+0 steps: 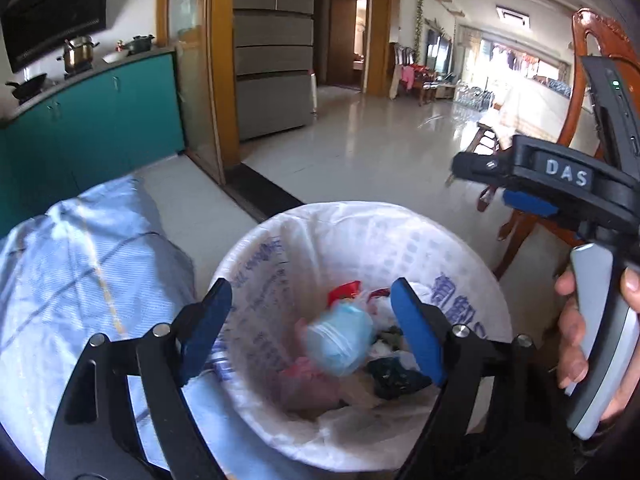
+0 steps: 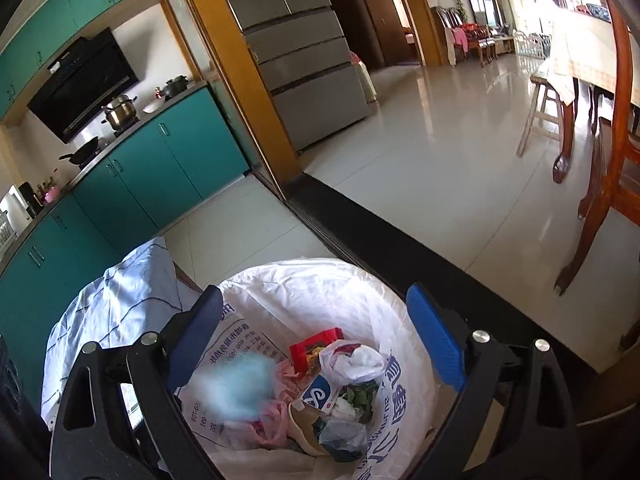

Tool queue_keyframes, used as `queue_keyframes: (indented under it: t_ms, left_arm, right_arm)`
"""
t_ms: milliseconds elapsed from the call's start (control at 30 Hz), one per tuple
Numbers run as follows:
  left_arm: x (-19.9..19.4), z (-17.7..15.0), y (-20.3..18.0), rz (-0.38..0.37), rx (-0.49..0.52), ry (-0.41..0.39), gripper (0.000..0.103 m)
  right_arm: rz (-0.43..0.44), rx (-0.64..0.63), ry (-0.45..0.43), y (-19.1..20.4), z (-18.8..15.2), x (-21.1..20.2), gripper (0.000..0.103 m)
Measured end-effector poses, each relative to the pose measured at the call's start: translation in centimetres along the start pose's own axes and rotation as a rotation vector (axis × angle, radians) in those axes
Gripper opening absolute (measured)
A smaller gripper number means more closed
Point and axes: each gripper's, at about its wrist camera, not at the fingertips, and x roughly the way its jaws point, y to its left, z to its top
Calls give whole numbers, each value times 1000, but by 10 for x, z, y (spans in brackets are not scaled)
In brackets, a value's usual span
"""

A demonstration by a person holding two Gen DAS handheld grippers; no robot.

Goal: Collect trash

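Note:
A round trash bin lined with a white printed plastic bag [image 1: 460,264] [image 2: 280,280] stands on the floor below both grippers. It holds trash: a red packet [image 2: 316,346], white bags, green scraps. A blurred light-blue item [image 1: 340,338] [image 2: 236,390] is in mid-air inside the bin's mouth, touching neither gripper. My left gripper [image 1: 312,328] is open above the bin, its jaws wide apart. My right gripper [image 2: 316,344] is open and empty over the bin too. The right gripper's body also shows in the left wrist view [image 1: 552,184], held by a hand.
A bundle of light-blue striped cloth [image 1: 80,264] [image 2: 120,300] lies left of the bin. Teal kitchen cabinets [image 2: 160,168] run along the left. A dark door threshold [image 2: 400,248] lies behind the bin. A wooden chair [image 2: 608,184] and table stand at the right.

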Motion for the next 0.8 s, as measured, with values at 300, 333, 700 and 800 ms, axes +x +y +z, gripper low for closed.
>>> queue_keyframes:
  t_ms: [300,333,700,800]
  left_arm:
    - [-136,-22,27,342,-34,-169,100]
    - [-148,-23,28,354,-44,-176,100]
    - [-273,-66,27,455,-77,-229,100]
    - [-298,-76,26,474,-75,-258,100]
  right_arm:
    - [82,-237,-172,43,-30,-67,99]
    - [79,-258,-189,45,-42,-77,99]
    - [110,-305,-176,81,-123,-183,99]
    - [144,-384,-205,109,-120,-217,100]
